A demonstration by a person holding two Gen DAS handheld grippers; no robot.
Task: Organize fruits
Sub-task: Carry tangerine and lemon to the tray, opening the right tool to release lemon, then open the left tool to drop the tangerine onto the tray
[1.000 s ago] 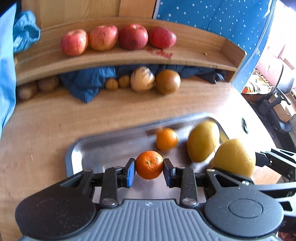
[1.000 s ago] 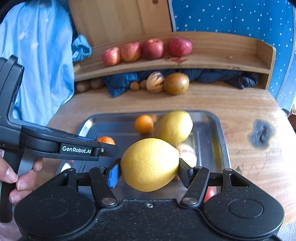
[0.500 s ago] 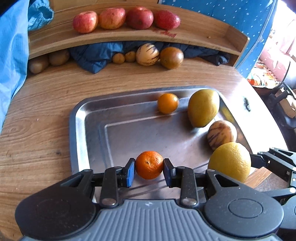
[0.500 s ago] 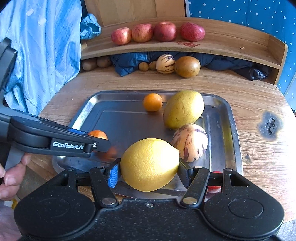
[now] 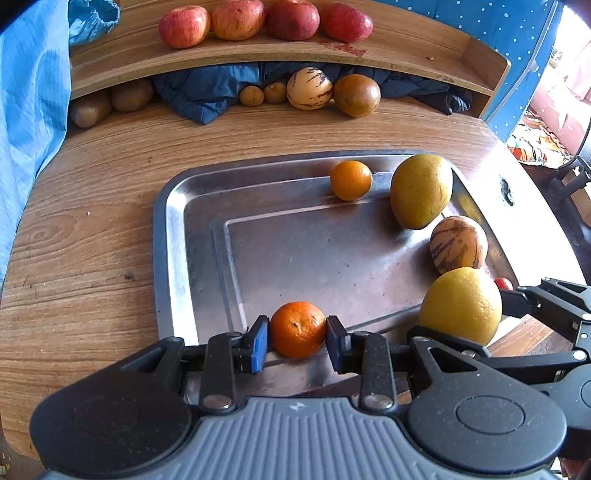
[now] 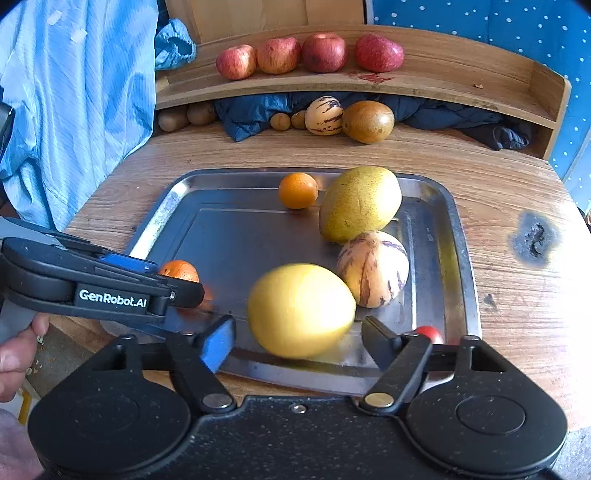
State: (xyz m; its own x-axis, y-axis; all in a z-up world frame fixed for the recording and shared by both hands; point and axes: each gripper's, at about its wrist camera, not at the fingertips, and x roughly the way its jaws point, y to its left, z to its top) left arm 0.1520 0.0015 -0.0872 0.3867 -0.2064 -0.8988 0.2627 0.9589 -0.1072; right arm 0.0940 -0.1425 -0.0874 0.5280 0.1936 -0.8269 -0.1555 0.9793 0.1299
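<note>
Left gripper [image 5: 298, 345]: our blue pads are clamped on a small mandarin [image 5: 298, 329], held low over the near edge of the tray [image 5: 173, 258], toward its near-left corner.

Right gripper [image 6: 297, 341]: our jaws have just been opening and now stand apart, clear of the big yellow citrus [image 6: 301, 309] on both sides. The fruit shows blurred between them, so we judge it freshly let go at the tray's near edge; whether it has settled we cannot tell.

Tray, farther in: a striped melon-like fruit [image 6: 373, 267] sits just beside the yellow citrus toward the right edge, a green-yellow mango [image 6: 360, 203] lies beyond it, and a second mandarin [image 6: 297, 190] rests by the far edge. A small red fruit [image 6: 428, 332] peeks out at the near-right corner, mostly hidden behind our finger.

Table [image 5: 92, 240] behind the tray: another striped fruit [image 5: 309, 88], a brown round fruit [image 5: 356, 95], two small brown fruits and what look like kiwis line up against a dark cloth.

Shelf [image 5: 406, 55]: four red apples [image 5: 236, 19] stand in a row.

Progress: we judge the sort well under way. The shelf and back row look arranged; five or six fruits on the tray, including the mandarin in our grip, remain to be placed.
</note>
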